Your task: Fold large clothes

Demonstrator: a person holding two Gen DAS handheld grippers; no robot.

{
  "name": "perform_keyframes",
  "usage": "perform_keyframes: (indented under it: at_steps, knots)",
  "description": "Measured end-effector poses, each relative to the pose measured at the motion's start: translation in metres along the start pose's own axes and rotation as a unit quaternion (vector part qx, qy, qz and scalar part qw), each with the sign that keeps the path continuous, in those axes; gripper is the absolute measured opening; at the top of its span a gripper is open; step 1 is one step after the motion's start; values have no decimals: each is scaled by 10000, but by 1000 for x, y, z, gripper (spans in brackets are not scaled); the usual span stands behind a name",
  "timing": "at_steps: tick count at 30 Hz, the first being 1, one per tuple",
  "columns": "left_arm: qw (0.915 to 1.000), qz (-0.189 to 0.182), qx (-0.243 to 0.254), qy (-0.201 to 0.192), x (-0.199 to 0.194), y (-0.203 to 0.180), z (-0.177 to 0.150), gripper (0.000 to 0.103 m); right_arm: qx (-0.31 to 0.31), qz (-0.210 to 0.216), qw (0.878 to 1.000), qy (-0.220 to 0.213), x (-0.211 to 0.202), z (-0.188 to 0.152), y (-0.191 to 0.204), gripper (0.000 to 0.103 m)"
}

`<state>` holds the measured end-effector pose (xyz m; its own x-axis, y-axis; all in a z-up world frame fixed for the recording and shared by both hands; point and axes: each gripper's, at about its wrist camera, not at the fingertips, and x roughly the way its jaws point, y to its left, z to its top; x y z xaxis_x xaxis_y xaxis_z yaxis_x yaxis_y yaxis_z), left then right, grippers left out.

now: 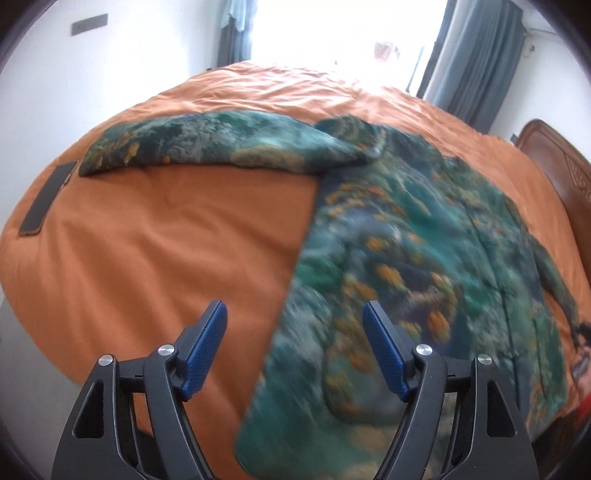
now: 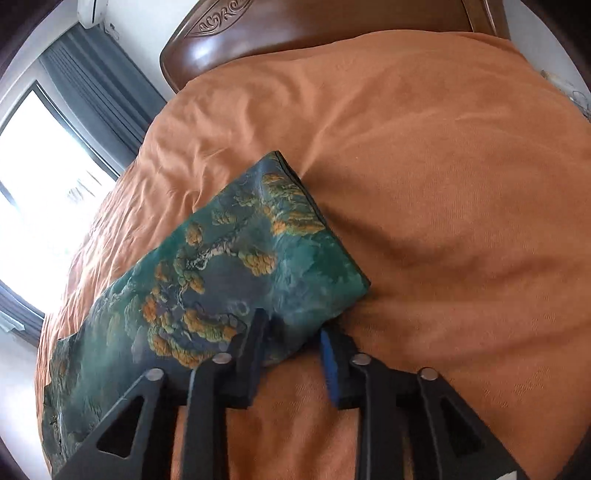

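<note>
Only left view shows phone (image 1: 48, 197); left tongs (image 1: 295, 325) apart, right tongs (image 2: 291, 336) straddle sleeve (image 2: 221, 266) unclamped.

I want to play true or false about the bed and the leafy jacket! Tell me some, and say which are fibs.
1. The green-and-orange patterned jacket lies on an orange bedspread. True.
2. The left tool squeezes the jacket. False: its jaws are open with nothing pinched.
3. A dark flat phone lies on the bedspread near the sleeve end. True.
4. The headboard is white metal. False: it is carved brown wood.
5. The right tool is at the sleeve cuff's edge. True.
</note>
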<state>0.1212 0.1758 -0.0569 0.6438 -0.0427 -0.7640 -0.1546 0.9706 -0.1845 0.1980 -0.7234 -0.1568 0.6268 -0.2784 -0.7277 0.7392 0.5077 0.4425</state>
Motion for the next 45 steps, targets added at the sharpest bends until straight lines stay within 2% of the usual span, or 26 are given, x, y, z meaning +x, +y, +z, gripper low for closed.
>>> perform_keyframes:
  at_steps: [1,5,8,10,13,14,17,18,19,20,22,25,26,29,31,32,33,35,36,37,41,42,45]
  knots:
    - [9999,14,-134,-92,3,11,8,77,-67,31,9999,-99,-11,-4,2,44]
    - [9946,111,-909,-479,20,70,50,82,-972,325,9944,-277,-62,-35,34,46]
    - [9898,475,-1198,-610,45,113,89,82,-1845,681,9802,-223,-103,-76,54,46]
    - [9821,726,-1659,-525,67,148,110,82,-2200,928,9710,-119,-125,-108,66,47]
    - [9580,995,-2654,-442,92,202,122,82,-2501,1253,9599,176,-144,-154,77,47]
    - [9460,1003,-3043,-498,96,219,121,82,-2565,1324,9570,288,-147,-166,82,47]
    - [9196,622,-3796,-793,97,244,117,80,-2717,1373,9510,548,-159,-201,90,47]
    - [9175,557,-3851,-827,97,246,117,54,-2737,1370,9501,607,-167,-208,92,47]
    - [9221,505,-3763,-742,100,245,120,26,-2737,1373,9498,641,-167,-215,93,47]
    - [9305,524,-3581,-565,102,241,123,8,-2711,1357,9507,657,-167,-220,93,47]
    - [9352,859,-3374,-647,90,231,120,8,-2671,1349,9516,702,-166,-228,94,47]
    - [9277,1181,-3406,-975,56,216,102,7,-2708,1348,9508,669,-165,-235,96,47]
    - [9281,1295,-3349,-983,53,209,94,8,-2756,1368,9493,648,-166,-238,97,47]
    - [9355,1677,-3032,-685,72,208,90,16,-2850,1375,9461,693,-160,-242,97,47]
    - [9352,1676,-3052,-642,70,212,87,24,-2827,1336,9473,690,-157,-240,97,47]
    - [9346,1680,-3047,-737,63,209,85,37,-2789,1348,9487,631,-160,-238,96,47]
    - [9357,1676,-2985,-847,53,203,82,59,-2764,1388,9495,522,-165,-237,94,47]
    - [9421,1750,-2656,-1060,32,183,76,75,-2818,1309,9500,298,-173,-236,90,52]
    - [9472,1762,-2417,-1153,24,170,74,76,-2853,1211,9505,215,-176,-237,88,60]
    - [9544,1753,-2103,-1187,17,154,73,77,-2869,1103,9515,154,-177,-237,85,62]
    - [9764,1509,-850,-1287,-15,79,60,94,-2886,971,9523,217,-174,-231,80,62]
    - [9796,1400,-609,-1309,-23,61,57,98,-2902,935,9522,209,-174,-228,81,62]
    - [9870,922,-37,-1313,-38,7,55,99,-2954,901,9510,118,-176,-216,91,62]
